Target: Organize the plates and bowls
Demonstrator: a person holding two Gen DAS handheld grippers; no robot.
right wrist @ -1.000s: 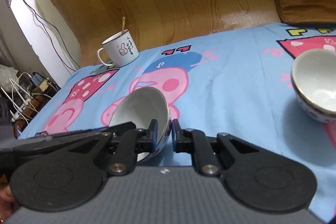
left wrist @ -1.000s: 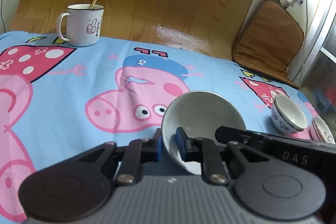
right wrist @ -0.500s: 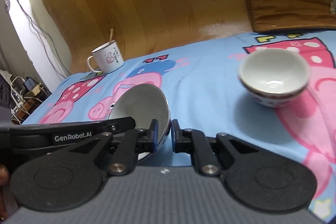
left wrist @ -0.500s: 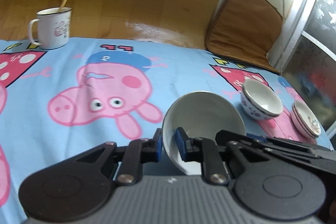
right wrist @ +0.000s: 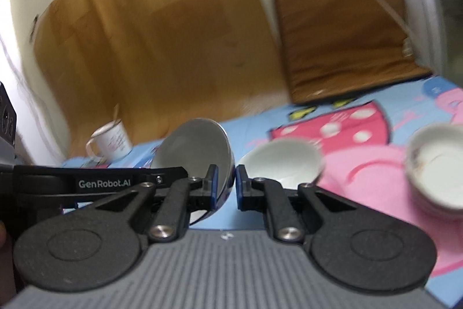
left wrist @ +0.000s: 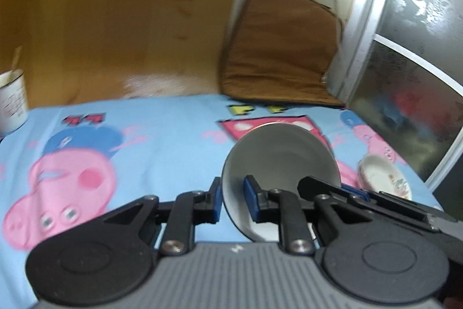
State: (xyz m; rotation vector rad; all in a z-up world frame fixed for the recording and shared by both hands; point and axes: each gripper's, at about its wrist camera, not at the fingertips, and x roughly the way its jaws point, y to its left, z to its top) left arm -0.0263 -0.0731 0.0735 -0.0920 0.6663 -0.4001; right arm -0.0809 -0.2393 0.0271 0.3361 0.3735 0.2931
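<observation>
Left claw [left wrist: 233, 197]: clamped on carried bowl [left wrist: 279, 161] rim.
Right claw [right wrist: 224, 184]: pinching same rim, opposite side.
Location: tilted, aloft above second bowl [right wrist: 279, 161].
Handling: glazed, rigid, slippery, breakable; rim grip, gentle nesting.

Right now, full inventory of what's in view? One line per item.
Held bowl: 1, white inside, blue outside, tilted, both claws clamped on its rim.
Free bowl: 1, white, on the cloth ahead of the right claw.
Plates: a stack, count unclear, white, far right on the cloth.
Mug: 1, white, utensil inside, back left.
Cloth: 1, blue with pink pigs, covers the surface.
Cushion: 1, brown, leaning at the back right.
Left claw: black, blue pads.
Right claw: black, blue pads.
</observation>
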